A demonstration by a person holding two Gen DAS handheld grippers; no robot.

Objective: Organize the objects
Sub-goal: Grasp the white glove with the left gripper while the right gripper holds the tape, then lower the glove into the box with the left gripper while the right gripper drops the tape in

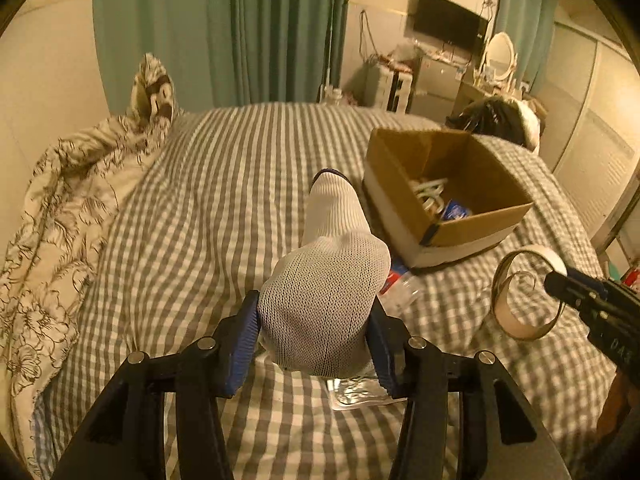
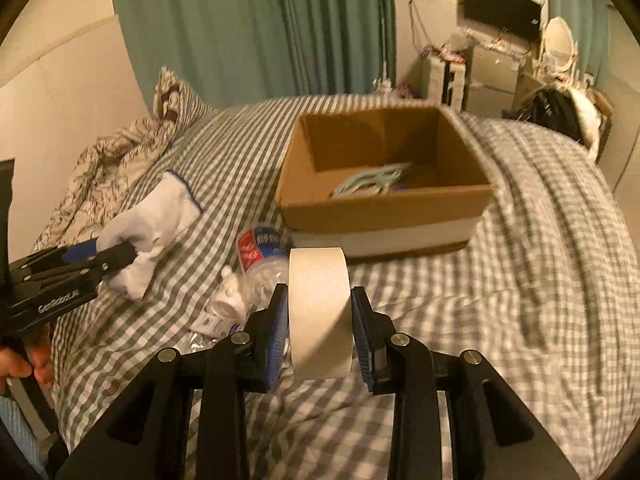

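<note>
The left claw (image 1: 314, 344) is clamped on a white sock (image 1: 332, 280), its blue pads pressed against both sides of the toe end. The sock's leg hangs forward from the grip, the blue-trimmed cuff pointing toward the cardboard box (image 1: 478, 236). From the right wrist view the same claw (image 2: 120, 258) holds the sock (image 2: 154, 220) off the bed, to the left of the box (image 2: 384, 216).

The right claw (image 2: 320, 340) is clamped on a roll of tape (image 2: 320, 312), gripping it across its width so the pale outer band faces the camera. In the left wrist view the roll (image 1: 528, 292) sits in front of the box and to its right, with the tip of the right claw (image 1: 560, 284) on its far rim.

A crushed clear plastic bottle (image 2: 256, 264) with a red and blue label lies on the bed just in front of the box's near left corner, with crumpled clear wrappers (image 2: 218, 316) beside it, nearer than the box.

The box stands open on the grey and white checked bed (image 1: 224, 184). Inside it lie a pale, looped plastic item (image 2: 372, 180) and a blue packet (image 1: 454, 212). A floral duvet (image 1: 60, 200) is bunched along the bed's edge, far left of the box. Green curtains (image 1: 240, 32) hang behind the bed, beyond the box.
</note>
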